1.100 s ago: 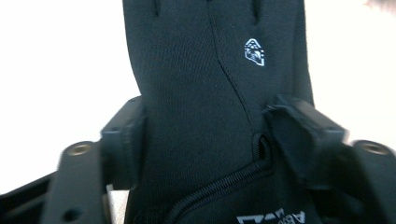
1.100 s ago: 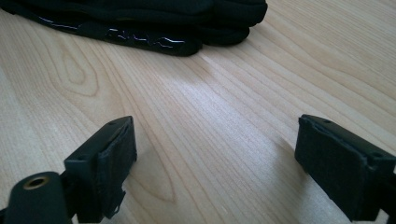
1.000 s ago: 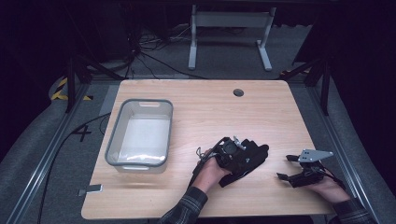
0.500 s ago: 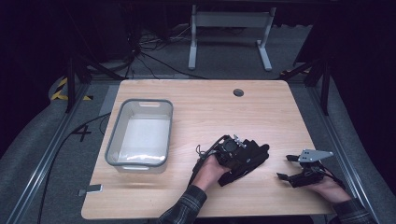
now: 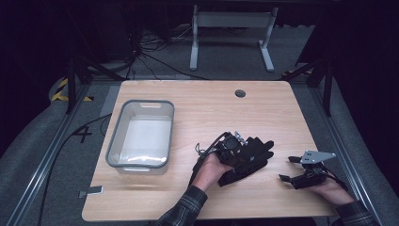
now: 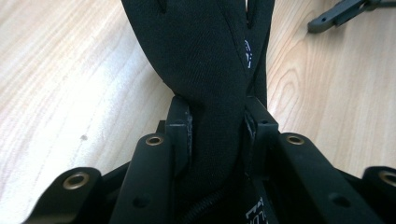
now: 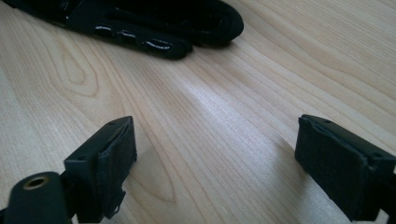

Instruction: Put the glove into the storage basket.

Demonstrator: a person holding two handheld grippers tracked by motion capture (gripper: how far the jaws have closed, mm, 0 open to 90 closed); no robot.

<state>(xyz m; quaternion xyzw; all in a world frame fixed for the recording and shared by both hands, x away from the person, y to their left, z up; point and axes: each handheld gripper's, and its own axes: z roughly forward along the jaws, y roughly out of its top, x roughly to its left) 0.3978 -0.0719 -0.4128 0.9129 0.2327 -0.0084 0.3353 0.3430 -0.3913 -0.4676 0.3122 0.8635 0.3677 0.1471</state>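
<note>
A black glove (image 5: 256, 151) lies on the wooden table (image 5: 197, 117), right of the middle and near the front. My left gripper (image 5: 236, 153) is shut on it. In the left gripper view the glove's fabric (image 6: 210, 70) is pinched between the two jaws of the left gripper (image 6: 217, 116) and stretches away over the wood. My right gripper (image 5: 288, 168) rests low at the front right, a short way right of the glove, and is open. In the right gripper view the right gripper (image 7: 215, 154) has bare wood between its pads, and the glove's fingers (image 7: 154, 23) lie ahead of it.
A clear plastic tub with a grey rim (image 5: 115, 141) stands on the left half of the table. A round cable hole (image 5: 240, 93) sits near the far edge. A small grey tab (image 5: 91, 192) lies at the front left corner. Cables and a metal stand lie on the floor beyond.
The left hand with the gripped glove has shifted only slightly on the table. The right gripper has stayed where it was, still open.
</note>
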